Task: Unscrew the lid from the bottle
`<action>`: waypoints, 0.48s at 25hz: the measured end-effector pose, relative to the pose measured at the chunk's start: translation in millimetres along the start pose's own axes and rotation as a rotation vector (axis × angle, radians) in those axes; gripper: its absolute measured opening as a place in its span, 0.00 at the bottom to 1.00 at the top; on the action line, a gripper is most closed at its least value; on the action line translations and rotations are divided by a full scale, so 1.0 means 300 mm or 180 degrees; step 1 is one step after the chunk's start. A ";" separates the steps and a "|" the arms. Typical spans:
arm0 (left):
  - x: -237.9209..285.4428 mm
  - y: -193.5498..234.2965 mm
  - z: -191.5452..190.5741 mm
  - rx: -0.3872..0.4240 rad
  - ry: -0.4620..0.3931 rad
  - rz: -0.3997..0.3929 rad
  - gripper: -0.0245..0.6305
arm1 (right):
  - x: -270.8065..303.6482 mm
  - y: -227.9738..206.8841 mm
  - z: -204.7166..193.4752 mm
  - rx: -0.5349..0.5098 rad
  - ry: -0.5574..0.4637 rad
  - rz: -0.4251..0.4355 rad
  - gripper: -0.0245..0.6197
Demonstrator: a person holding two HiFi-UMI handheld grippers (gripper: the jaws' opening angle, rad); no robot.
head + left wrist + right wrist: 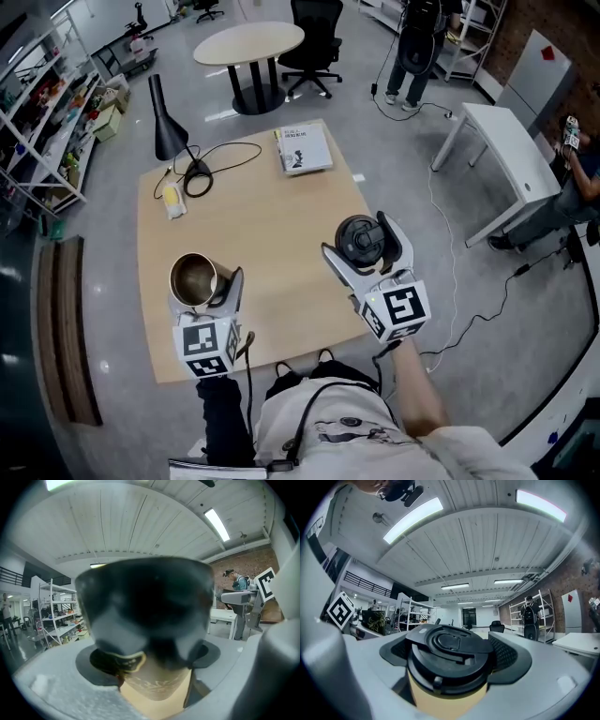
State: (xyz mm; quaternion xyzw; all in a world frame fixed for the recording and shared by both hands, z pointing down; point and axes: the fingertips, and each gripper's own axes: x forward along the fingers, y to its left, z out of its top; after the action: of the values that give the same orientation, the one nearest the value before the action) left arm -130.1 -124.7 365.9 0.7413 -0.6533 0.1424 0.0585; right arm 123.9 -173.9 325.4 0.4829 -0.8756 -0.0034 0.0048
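Note:
The metal bottle [194, 279] has its mouth uncovered, and its shiny inside shows from above. My left gripper [208, 292] is shut on it over the near left part of the wooden table [272, 220]. In the left gripper view the bottle [145, 606] is a dark blurred body that fills the space between the jaws of the left gripper [150, 667]. The round black lid [359, 239] is off the bottle and well to its right. My right gripper [362, 247] is shut on it. Seen in the right gripper view, the lid [450, 651] sits between the pads of the right gripper [452, 660].
A black cone lamp [166, 120] with a looped cable [220, 159] stands at the table's far left, with a small yellow item [172, 199] beside it. A book [303, 148] lies at the far edge. A round table [249, 42], a white table [506, 150] and a standing person [419, 47] are beyond.

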 end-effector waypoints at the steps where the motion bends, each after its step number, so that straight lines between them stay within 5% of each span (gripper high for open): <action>1: 0.001 0.010 0.007 0.0009 -0.0009 0.0002 0.67 | 0.003 0.004 0.001 -0.0006 -0.0002 -0.0008 0.79; 12: -0.011 0.068 0.029 0.0000 -0.0062 -0.0037 0.67 | 0.042 0.059 0.008 0.0000 -0.0009 -0.0018 0.79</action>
State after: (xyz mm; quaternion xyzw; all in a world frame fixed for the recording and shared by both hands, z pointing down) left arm -149.5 -126.9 354.8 0.7465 -0.6495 0.1348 0.0529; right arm 102.0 -175.1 323.4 0.4854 -0.8743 -0.0041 0.0034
